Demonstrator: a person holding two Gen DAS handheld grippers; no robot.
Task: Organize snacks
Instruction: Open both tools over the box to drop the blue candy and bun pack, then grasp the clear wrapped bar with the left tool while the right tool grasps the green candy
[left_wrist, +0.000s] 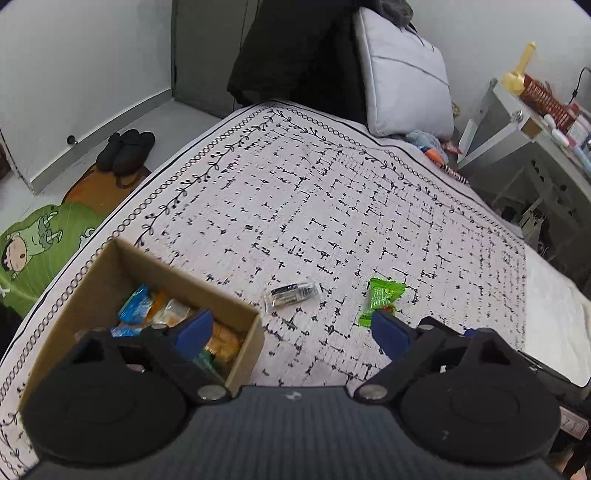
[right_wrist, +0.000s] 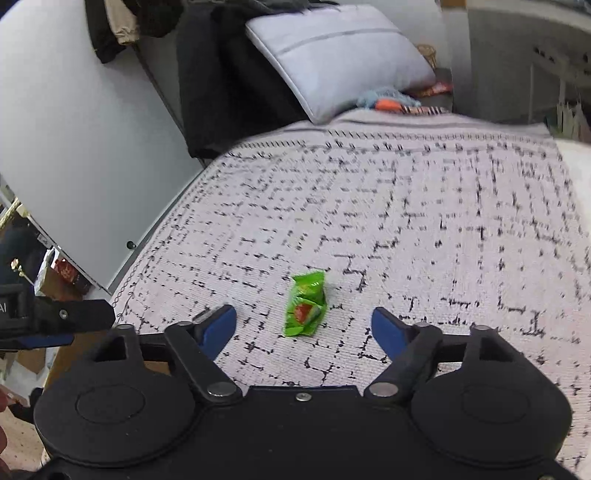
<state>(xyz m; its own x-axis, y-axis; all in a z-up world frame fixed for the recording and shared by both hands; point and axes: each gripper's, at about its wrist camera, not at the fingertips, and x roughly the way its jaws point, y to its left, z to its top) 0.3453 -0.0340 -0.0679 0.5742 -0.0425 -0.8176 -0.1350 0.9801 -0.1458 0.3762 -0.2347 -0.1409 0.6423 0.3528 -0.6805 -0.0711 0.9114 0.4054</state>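
Observation:
A cardboard box (left_wrist: 245, 332) sits at the near left of the patterned bed cover, holding several snack packets. My left gripper (left_wrist: 291, 332) hovers open above the box's right wall, nothing between its fingers. A clear packet with dark contents (left_wrist: 291, 293) lies on the cover just right of the box. A green snack packet (left_wrist: 382, 301) lies further right, near my left gripper's right fingertip. In the right wrist view the green snack packet (right_wrist: 306, 304) lies between and just ahead of the open fingers of my right gripper (right_wrist: 304, 326), apart from both.
A grey pillow (left_wrist: 404, 77) and dark clothing (left_wrist: 295, 55) stand at the bed's head. A cluttered white shelf (left_wrist: 535, 140) is at the right. Black shoes (left_wrist: 125, 149) and a green mat (left_wrist: 40, 251) lie on the floor at left. Part of the left gripper (right_wrist: 55, 319) shows at the right wrist view's left edge.

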